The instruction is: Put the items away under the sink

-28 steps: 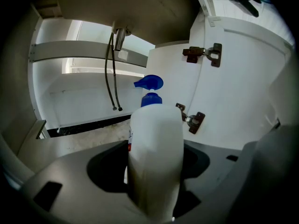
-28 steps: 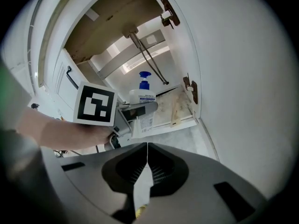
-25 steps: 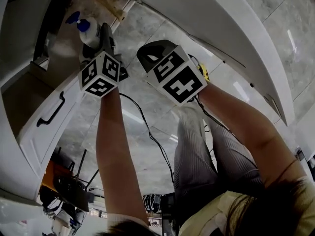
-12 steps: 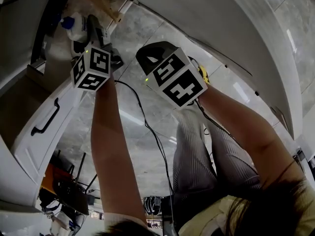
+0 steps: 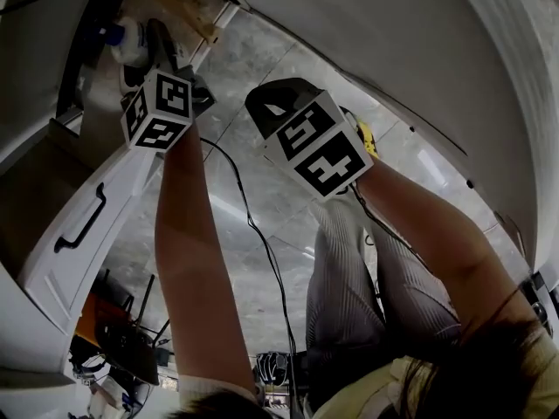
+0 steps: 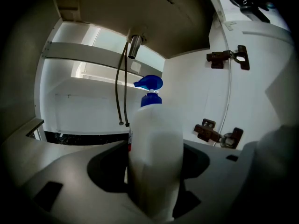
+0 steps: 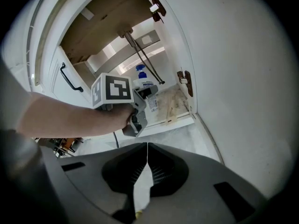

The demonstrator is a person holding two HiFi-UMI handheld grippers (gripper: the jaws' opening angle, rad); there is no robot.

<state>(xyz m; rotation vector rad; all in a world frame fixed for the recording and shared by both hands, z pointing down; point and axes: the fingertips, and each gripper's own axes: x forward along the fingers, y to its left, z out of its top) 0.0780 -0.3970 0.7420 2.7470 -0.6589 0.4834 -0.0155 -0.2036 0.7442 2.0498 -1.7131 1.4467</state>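
A white spray bottle with a blue trigger head stands upright between the jaws of my left gripper, which is shut on it. In the head view the spray bottle sits at the top left, just inside the open cabinet under the sink, with the left gripper behind it. The right gripper view shows the same bottle above the cabinet floor. My right gripper hangs back outside the cabinet, jaws closed together with nothing held. It shows in the head view as the right gripper.
Inside the cabinet a drain pipe and two thin hoses hang at the back, and dark hinges sit on the right wall. The open door with a black handle swings out at left. A cable crosses the marble floor.
My left gripper has carried the spray bottle farther up and left, deeper into the cabinet opening. The right gripper has barely moved.
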